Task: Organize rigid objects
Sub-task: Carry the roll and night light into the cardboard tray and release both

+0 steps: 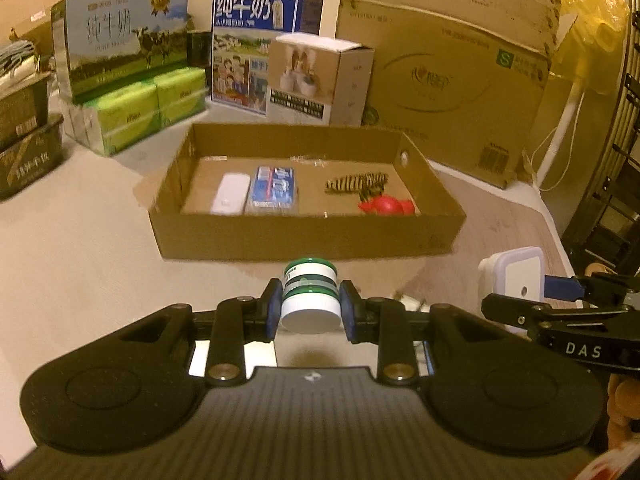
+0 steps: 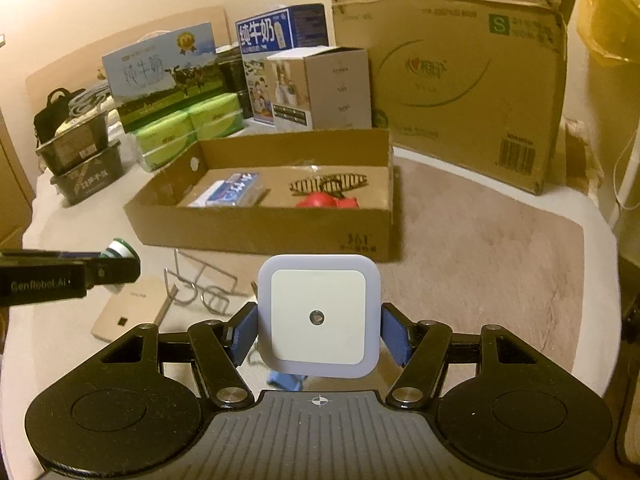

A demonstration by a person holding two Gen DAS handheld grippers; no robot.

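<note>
My left gripper (image 1: 310, 310) is shut on a small white jar with green bands (image 1: 310, 300), held above the table just in front of the shallow cardboard tray (image 1: 304, 236). My right gripper (image 2: 318, 334) is shut on a square white night light (image 2: 318, 316), its blue pads pressing both sides. Lying in the tray are a white bar (image 1: 231, 196), a blue pack (image 1: 274, 190), a striped hair clip (image 1: 356, 182) and a red toy (image 1: 386, 205). In the right wrist view the left gripper (image 2: 120, 258) with the jar (image 2: 120, 249) shows at the left.
A beige flat box (image 2: 132, 312) and a wire rack (image 2: 204, 284) lie on the table before the tray (image 2: 260, 232). Milk cartons (image 1: 124, 40), green tissue packs (image 1: 148, 108), a small carton (image 1: 320, 80) and a big cardboard box (image 1: 448, 80) stand behind it. A blue thing (image 2: 286, 380) lies under the night light.
</note>
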